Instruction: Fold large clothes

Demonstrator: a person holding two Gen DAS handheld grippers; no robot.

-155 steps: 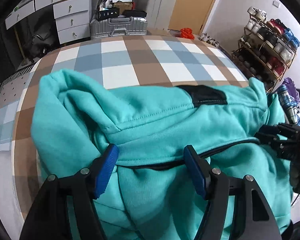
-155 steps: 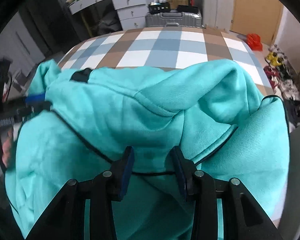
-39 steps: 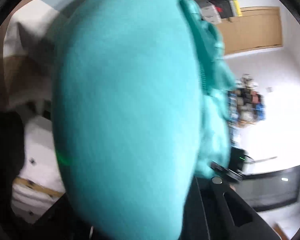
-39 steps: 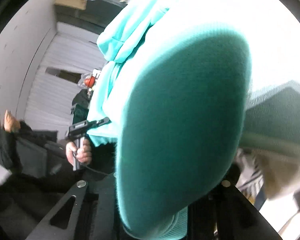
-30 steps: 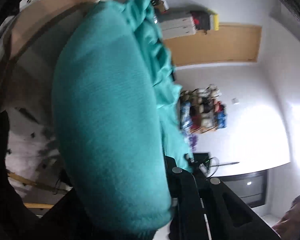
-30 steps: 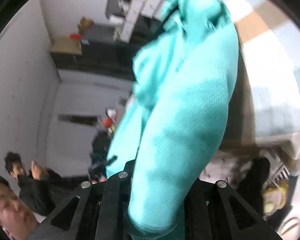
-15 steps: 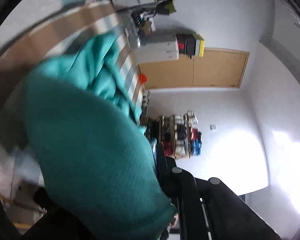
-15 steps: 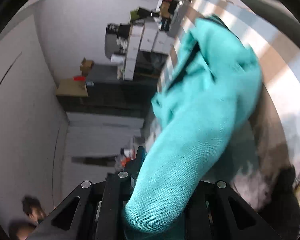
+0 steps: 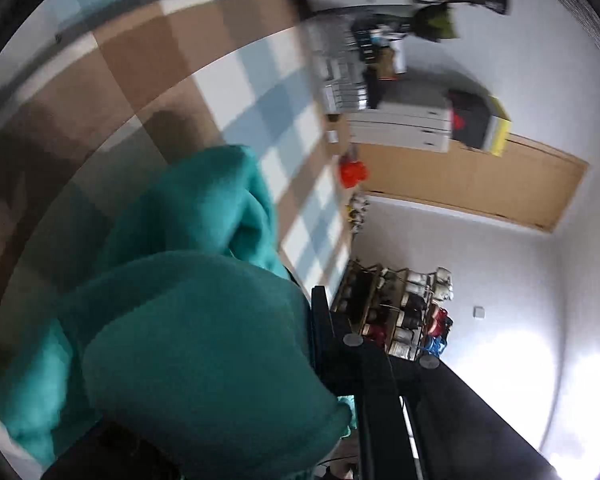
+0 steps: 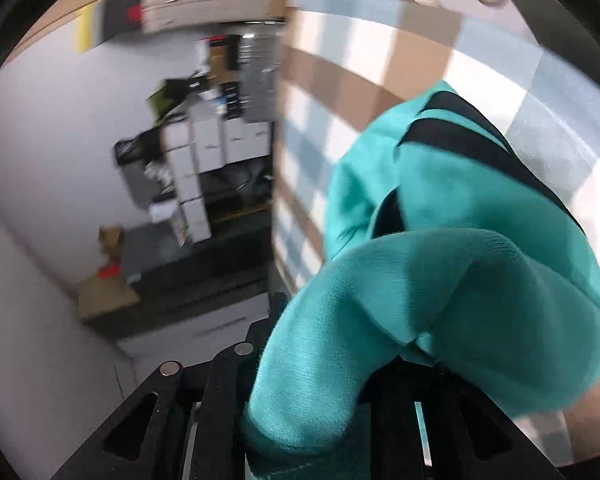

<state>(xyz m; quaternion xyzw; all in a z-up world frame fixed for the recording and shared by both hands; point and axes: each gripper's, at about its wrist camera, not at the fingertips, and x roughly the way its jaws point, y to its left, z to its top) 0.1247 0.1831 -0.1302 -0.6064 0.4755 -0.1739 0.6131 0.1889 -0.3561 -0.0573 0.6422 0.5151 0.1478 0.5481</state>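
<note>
A teal hoodie (image 9: 188, 320) bulges over my left gripper (image 9: 300, 316) and hides its fingertips; the gripper is shut on the cloth, with only one black finger (image 9: 320, 320) showing beside it. In the right wrist view the same hoodie (image 10: 460, 248), with its black zipper strip (image 10: 460, 140), trails from my right gripper (image 10: 324, 356) onto the checked bed cover (image 10: 360, 48). The right jaws are opening with a thick roll of cloth still between them. Both views are tilted and blurred. The bed cover (image 9: 240, 92) lies beyond the hoodie.
A shoe rack (image 9: 400, 312), a wooden door (image 9: 480, 188), a red thing on the floor (image 9: 352, 172) and white drawers (image 9: 400, 132) stand past the bed. White drawers (image 10: 196, 152) and a cardboard box (image 10: 104, 292) line the other wall.
Both grippers have swept sideways and rolled with the hoodie. The cloth fills less of each view, and more of the checked bed shows beyond it.
</note>
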